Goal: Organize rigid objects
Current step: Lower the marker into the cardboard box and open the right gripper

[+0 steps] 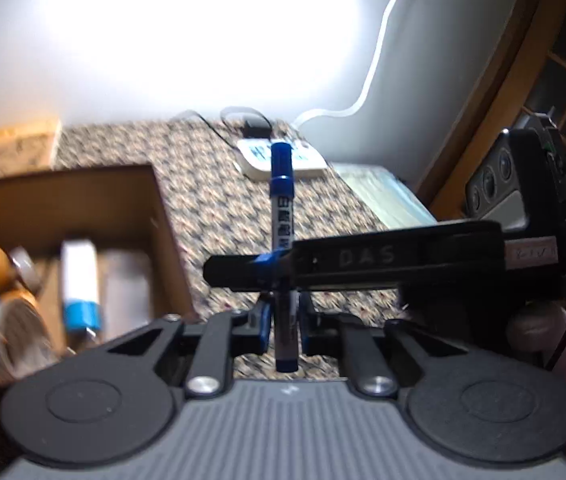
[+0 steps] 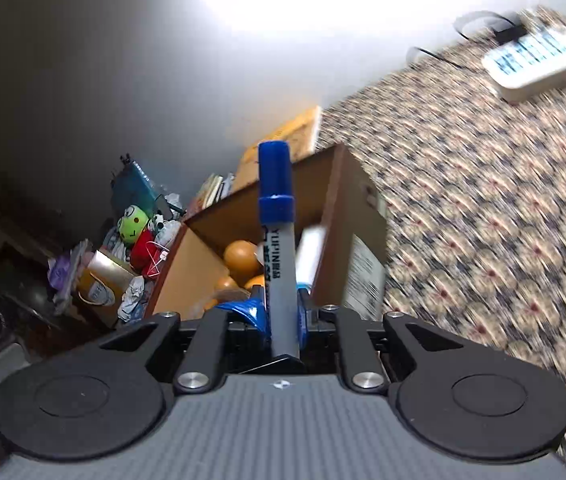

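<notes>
Left wrist view: above the patterned cloth, my left gripper (image 1: 283,320) pinches the blue marker (image 1: 281,216); my right gripper (image 1: 259,268) crosses in, also clamped on it.
Right wrist view: fingers closed on the marker (image 2: 279,248), upright over the cardboard box (image 2: 347,216).
Progress: box part-filled; I judge the marker not yet dropped.

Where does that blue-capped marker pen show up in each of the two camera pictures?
Left wrist view: the marker stands upright at centre, gripped low by the left claw and crossed by the right claw.
Right wrist view: the marker rises at centre, cap up, from the right claw.
Shared landmark: the open cardboard box, left of the marker in the left view, behind it in the right view.
</notes>
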Available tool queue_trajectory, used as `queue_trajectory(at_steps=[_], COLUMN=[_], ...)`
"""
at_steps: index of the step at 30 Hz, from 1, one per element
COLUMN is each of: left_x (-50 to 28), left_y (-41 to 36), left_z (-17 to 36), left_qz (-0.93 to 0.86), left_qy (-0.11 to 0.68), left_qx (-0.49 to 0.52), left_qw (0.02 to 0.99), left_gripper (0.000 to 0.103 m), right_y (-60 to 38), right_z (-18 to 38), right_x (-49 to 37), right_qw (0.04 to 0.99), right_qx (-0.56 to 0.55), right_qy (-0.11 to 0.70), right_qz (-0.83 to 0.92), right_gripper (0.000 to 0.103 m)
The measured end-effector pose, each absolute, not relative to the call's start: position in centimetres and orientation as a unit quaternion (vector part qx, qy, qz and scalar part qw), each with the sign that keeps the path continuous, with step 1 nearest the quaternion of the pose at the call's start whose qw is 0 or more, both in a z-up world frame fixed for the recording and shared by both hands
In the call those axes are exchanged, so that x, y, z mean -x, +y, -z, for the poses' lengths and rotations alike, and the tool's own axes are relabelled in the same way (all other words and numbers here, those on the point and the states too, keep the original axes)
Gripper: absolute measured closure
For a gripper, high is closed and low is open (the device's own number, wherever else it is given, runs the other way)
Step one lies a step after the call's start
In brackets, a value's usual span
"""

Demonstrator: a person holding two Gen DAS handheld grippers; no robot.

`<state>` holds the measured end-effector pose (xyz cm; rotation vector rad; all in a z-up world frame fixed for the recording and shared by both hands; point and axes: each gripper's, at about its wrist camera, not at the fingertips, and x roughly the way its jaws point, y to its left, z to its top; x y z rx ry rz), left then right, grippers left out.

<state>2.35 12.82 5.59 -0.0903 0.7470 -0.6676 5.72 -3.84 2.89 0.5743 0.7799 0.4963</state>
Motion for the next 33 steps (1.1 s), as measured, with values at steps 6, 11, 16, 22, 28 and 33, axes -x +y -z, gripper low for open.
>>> queue_trajectory(at_steps=[6,11,16,22,28,33], left_x=[-5.7,-8.6,-9.9,-10.5,-10.6,-10.8], left_y=[18.6,21.5,22.8,24.7,24.4,23.9], left_z=[-5.7,-2.8,0.1,1.0,0.5,-0.4], left_qz=[0.279,0.249,0.223,0.211,0.184,0.144], left_qy=[0.357,0.397,0.430,0.438,0.447,0.453], left_qx=[0.067,0.091,0.085,0.085,0.061,0.035], left_qw=[0.889,0.879,0.871,0.870,0.873,0.879], left_gripper=[0.095,0.095,0.095,0.094,0.093,0.064], right_y=[1.3,5.5,7.4,6.2,5.3,4.4], right_z=[-3.7,-1.6,0.4,0.4,-1.0,-2.1], right_x=[-10.6,-13.2,-14.4,-13.5,-11.2,-9.4], right_qw=[0.866,0.869,0.861,0.860,0.875,0.881], right_qx=[-0.227,-0.164,-0.147,-0.190,-0.184,-0.178], right_qy=[0.373,0.412,0.447,0.443,0.421,0.417], right_qz=[-0.244,-0.221,-0.194,-0.168,-0.151,-0.134], right_gripper=[0.103,0.103,0.103,0.103,0.101,0.096])
